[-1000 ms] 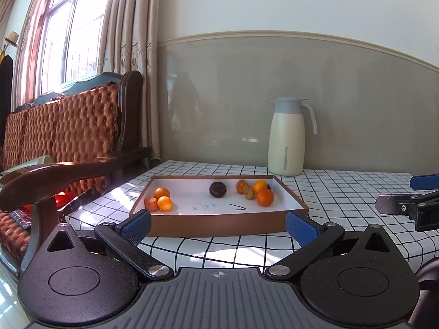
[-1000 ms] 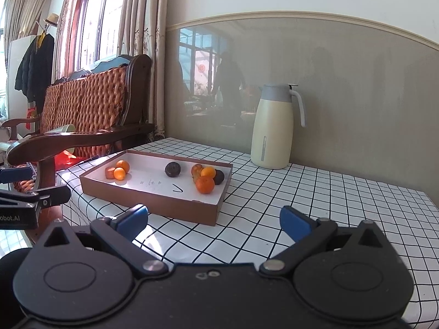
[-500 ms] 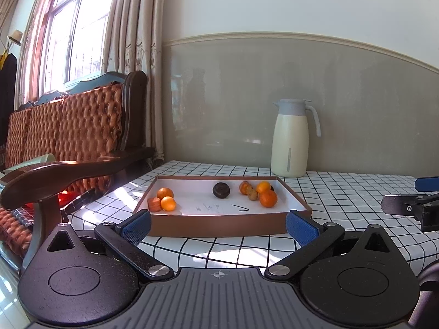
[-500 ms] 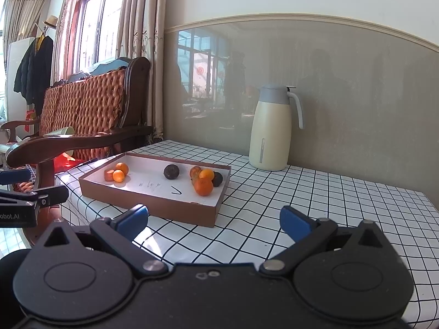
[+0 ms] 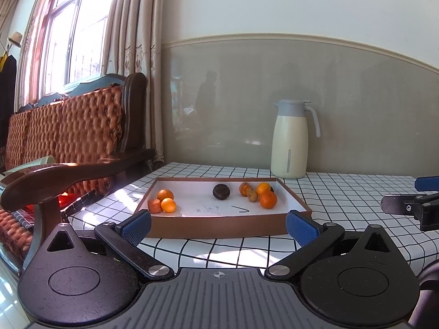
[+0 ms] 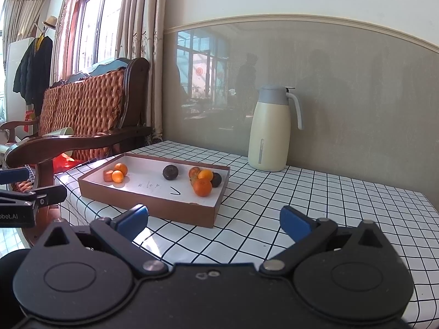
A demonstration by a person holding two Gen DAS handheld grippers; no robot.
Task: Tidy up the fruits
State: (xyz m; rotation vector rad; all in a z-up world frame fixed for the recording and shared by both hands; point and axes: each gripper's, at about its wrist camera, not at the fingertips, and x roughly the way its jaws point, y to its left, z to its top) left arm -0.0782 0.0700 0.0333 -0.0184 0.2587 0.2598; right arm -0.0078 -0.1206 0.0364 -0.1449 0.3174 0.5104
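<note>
A shallow brown box (image 5: 219, 226) with a white floor lies on the checked table and shows in the right wrist view too (image 6: 153, 205). Inside, at the left end, sit two oranges (image 5: 165, 194) and a small red-orange piece (image 5: 154, 205). A dark round fruit (image 5: 221, 191) lies mid-box. At the right end several oranges (image 5: 268, 200) and small brownish fruits (image 5: 252, 196) cluster; another dark fruit (image 6: 216, 179) sits behind them. My left gripper (image 5: 218, 226) is open and empty in front of the box. My right gripper (image 6: 214, 220) is open and empty, right of the box.
A cream thermos jug (image 5: 290, 139) stands at the back of the table (image 5: 356, 192) against the wall. A wooden armchair with woven back (image 5: 68, 142) stands left of the table. The right gripper's side shows at the left wrist view's right edge (image 5: 411, 205).
Both views have drifted slightly; the box and jug sit a little further right in the left wrist view. Both grippers stay open and empty. The fruits have not moved.
</note>
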